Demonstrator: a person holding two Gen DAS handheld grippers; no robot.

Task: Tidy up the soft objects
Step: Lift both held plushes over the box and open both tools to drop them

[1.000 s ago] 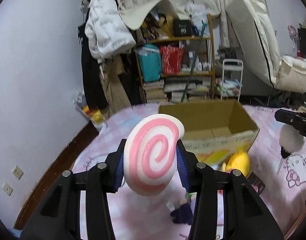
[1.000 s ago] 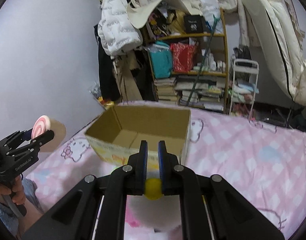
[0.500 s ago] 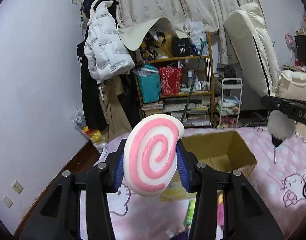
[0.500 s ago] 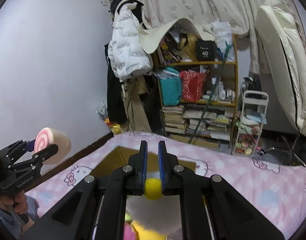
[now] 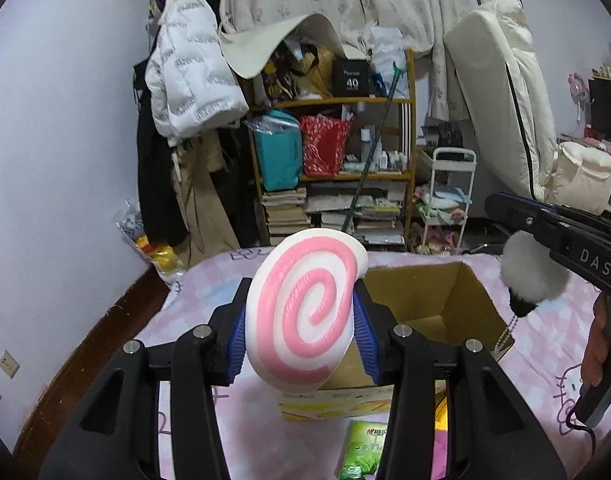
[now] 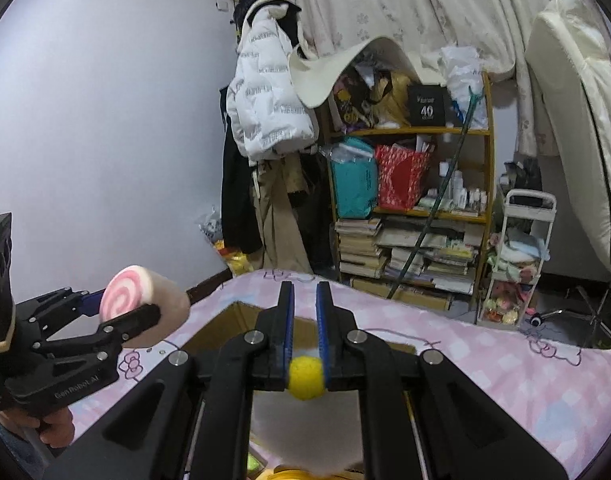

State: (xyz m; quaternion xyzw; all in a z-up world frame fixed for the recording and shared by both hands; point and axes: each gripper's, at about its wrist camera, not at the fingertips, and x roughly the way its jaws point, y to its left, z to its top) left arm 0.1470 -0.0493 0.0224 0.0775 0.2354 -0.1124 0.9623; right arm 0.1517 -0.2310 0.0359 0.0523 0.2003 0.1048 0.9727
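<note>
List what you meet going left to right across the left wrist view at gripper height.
Left gripper shut on the pink swirl toy → open cardboard box → white fluffy toy hanging from the right gripper.

The cardboard box [image 5: 437, 308] stands open on top, nothing covers it. The swirl cushion [image 5: 309, 312] in the left gripper [image 5: 301, 334] hangs before its near wall. A green packet [image 5: 365, 448] lies on the bed [image 6: 505, 380] just beside this wall.
</note>
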